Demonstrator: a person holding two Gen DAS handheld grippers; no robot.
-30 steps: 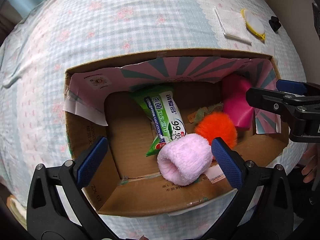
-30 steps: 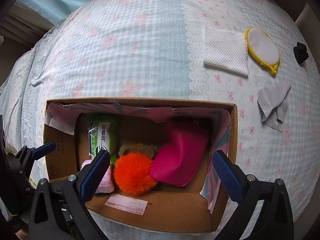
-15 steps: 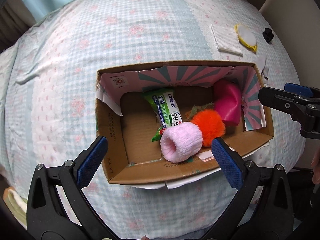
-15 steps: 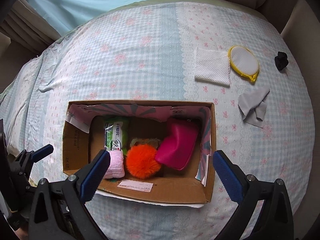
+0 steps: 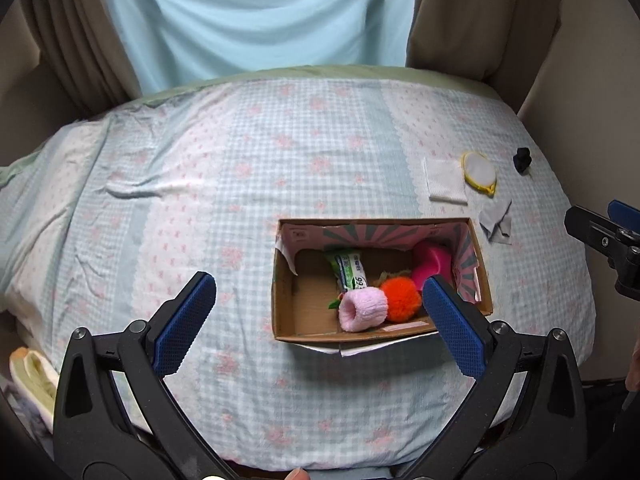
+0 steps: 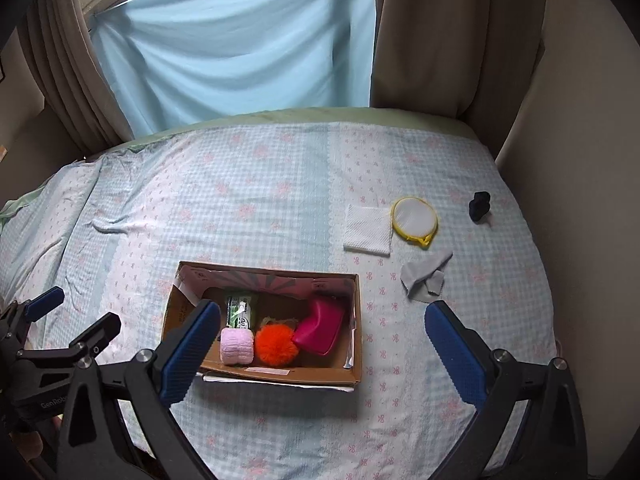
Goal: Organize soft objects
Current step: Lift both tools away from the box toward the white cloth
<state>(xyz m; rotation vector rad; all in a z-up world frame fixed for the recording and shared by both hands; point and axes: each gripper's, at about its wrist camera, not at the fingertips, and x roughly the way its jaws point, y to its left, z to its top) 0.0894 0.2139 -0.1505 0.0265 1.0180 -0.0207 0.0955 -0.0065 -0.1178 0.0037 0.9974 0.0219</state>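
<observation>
Both grippers have pulled back from the box [image 6: 280,376], jaws wide open and empty. The pink roll [image 5: 362,308] now sits inside, ahead of the left jaws.

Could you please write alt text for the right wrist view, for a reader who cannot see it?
An open right gripper hangs above a cardboard box on a checked bedspread; the box holds a pink fuzzy roll, an orange pompom, a magenta pouch and a wipes packet. Four small items lie outside, right.
</observation>
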